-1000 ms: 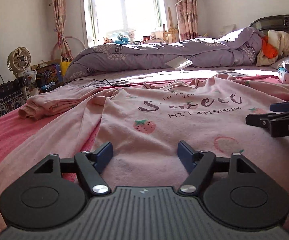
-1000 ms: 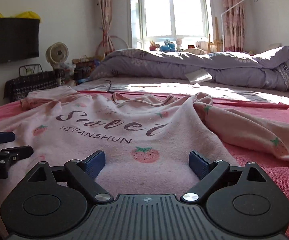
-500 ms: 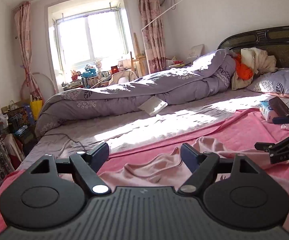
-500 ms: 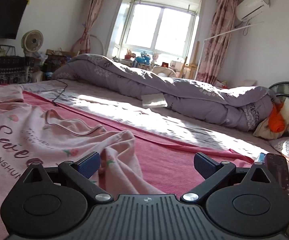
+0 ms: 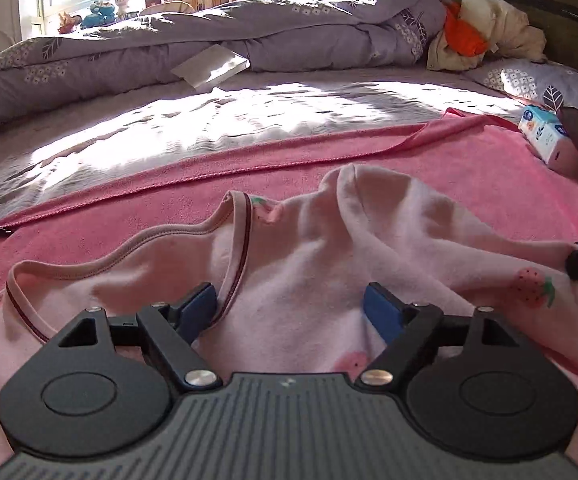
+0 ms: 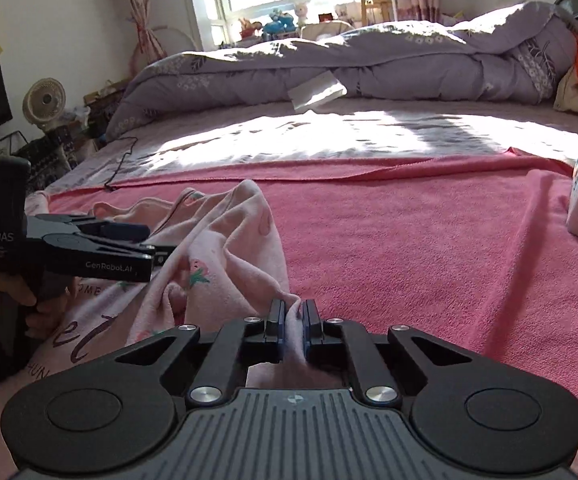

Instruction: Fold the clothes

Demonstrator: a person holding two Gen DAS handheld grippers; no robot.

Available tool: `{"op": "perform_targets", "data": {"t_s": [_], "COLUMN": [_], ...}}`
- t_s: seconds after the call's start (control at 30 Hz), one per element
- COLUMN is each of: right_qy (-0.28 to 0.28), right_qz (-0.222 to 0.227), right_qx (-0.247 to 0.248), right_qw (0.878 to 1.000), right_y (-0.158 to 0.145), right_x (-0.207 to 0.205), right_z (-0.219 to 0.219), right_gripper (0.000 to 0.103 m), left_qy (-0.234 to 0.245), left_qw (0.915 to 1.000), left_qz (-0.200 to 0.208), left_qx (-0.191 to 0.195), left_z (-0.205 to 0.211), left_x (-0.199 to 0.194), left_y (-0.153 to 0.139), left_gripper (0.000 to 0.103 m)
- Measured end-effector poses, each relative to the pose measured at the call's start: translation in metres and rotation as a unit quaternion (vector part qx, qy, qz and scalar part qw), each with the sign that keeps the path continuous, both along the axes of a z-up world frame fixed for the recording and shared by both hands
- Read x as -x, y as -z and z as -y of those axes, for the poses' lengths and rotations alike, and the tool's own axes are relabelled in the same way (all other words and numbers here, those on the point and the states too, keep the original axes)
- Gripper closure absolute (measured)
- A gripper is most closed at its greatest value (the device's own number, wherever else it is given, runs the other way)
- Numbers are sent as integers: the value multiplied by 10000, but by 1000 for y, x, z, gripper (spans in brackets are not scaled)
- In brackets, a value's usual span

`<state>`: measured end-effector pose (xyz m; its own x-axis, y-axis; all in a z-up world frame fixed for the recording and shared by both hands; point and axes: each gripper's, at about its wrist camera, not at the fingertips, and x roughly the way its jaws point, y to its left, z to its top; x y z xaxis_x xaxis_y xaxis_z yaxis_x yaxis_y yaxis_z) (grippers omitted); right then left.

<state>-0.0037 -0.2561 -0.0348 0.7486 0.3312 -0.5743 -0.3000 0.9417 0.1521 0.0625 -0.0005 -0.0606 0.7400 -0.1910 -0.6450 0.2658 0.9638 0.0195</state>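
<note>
Right gripper [image 6: 292,322] pinches a bunched fold of the pink strawberry-print top [image 6: 225,248], which lies rumpled on the pink blanket [image 6: 409,240] toward 10 o'clock, likely to draw the sleeve side inward. Left gripper [image 5: 289,304] rests wide and empty by the neckline [image 5: 233,248] (probably anchoring). Only the right view shows the pinch; only the left shows the collar.

Pale-pink strawberry-print top [image 5: 313,256]; pink blanket [image 6: 409,232]
</note>
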Motion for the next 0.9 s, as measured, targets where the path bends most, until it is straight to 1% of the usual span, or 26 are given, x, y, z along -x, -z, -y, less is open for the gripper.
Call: {"op": "perform_targets", "data": {"t_s": [0.03, 0.1, 0.17, 0.2, 0.23, 0.27, 0.3, 0.33, 0.37, 0.4, 0.43, 0.47, 0.5, 0.53, 0.6, 0.67, 0.7, 0.77, 0.8, 0.87, 0.9], "right_qy": [160, 262, 91, 37, 8, -13, 15, -7, -28, -37, 57, 164, 271, 396, 920, 1092, 1092, 1113, 1094, 1059, 1098], "right_qz": [253, 628, 490, 398, 321, 243, 135, -95, -325, -537, -572, -370, -168, 48, 672, 890, 747, 455, 336, 111, 106], "right_qx": [125, 276, 120, 119, 213, 307, 386, 314, 242, 177, 197, 409, 621, 838, 1334, 1483, 1414, 1672, 1824, 2112, 2144], "right_qw": [9995, 9973, 9987, 9991, 9993, 9992, 9992, 9995, 9992, 9984, 9982, 9983, 9976, 9957, 9845, 9789, 9811, 9786, 9766, 9716, 9705], "right_y": [-7, -21, -24, -24, -21, -18, -12, -5, 3, 11, 16, 11, 7, 2, -14, -21, -18, 1, 13, 35, 30], "right_x": [2, 4, 3, 3, 3, 2, 2, -2, -5, -8, -8, -5, -3, -1, -6, -19, -28, -46, -51, -59, -58], "right_z": [1, 4, 13, 16, 15, 15, 14, 15, 15, 15, 13, 9, 6, 3, 9, 21, 26, 26, 23, 18, 18], "right_gripper": [93, 91, 80, 58, 29, 20, 15, 16, 24, 61, 68, 76, 92, 92, 92, 91, 91, 87, 83, 77, 69], "left_qy": [2, -1, -3, -4, -5, -5, -6, -6, -6, -7, -9, -11, -14, -17, -4, 15, 24, 31, 30, 28, 27], "left_qw": [10000, 10000, 10000, 10000, 10000, 10000, 10000, 10000, 10000, 10000, 10000, 10000, 10000, 10000, 10000, 10000, 10000, 10000, 10000, 10000, 10000], "left_qz": [36, 22, 13, 9, 8, 8, 8, 8, 7, 6, 9, 12, 16, 20, 21, 14, 11, 5, 3, -12, -17], "left_qx": [-13, -79, -70, -65, -65, -71, -78, -74, -71, -67, -55, -43, -32, -21, -13, -20, -24, -29, -31, -5, 3], "left_z": [1, 3, 2, 2, 2, 3, 3, 3, 3, 2, 2, 2, 2, 2, 2, 3, 4, 4, 4, 3, 3], "left_x": [0, -1, -1, -1, -2, -1, -2, -2, -2, -2, -2, -1, -1, -1, -2, -2, -2, -2, -2, -2, -2], "left_y": [-1, 2, 2, 2, 0, 0, 0, -1, -1, -1, -2, -2, -3, -3, -3, -3, -3, -3, -3, -3, -3], "left_gripper": [21, 20, 20, 20, 20, 20, 20, 20, 20, 20, 20, 20, 20, 20, 19, 17, 17, 17, 17, 17, 17]}}
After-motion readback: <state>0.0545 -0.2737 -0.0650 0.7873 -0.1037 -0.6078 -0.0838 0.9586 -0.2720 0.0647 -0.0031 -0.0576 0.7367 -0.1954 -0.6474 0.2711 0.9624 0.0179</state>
